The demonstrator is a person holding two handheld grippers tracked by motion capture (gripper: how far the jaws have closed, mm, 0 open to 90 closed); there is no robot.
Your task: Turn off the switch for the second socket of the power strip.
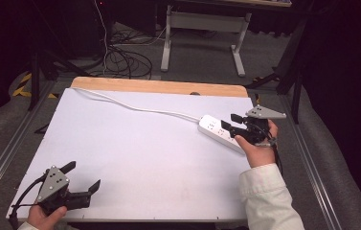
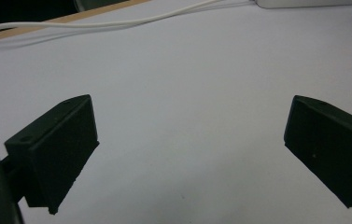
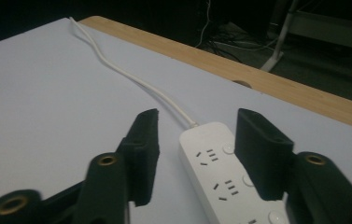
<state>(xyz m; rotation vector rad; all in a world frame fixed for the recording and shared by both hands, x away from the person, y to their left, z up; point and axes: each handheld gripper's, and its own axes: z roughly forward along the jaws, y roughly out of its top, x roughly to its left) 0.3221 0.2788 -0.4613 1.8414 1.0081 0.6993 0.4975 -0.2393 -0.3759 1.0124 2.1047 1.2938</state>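
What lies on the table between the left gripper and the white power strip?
Nothing: in the high view the white table top is bare between the left gripper and the power strip. The strip's cord runs farther back.

Power strip [image 1: 220, 132] on the table [image 1: 135, 158] near its right edge; cord [image 1: 135, 106] trailing to the far left corner.

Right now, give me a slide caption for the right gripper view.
Right gripper, jaws open, poised over the white power strip on the white table.
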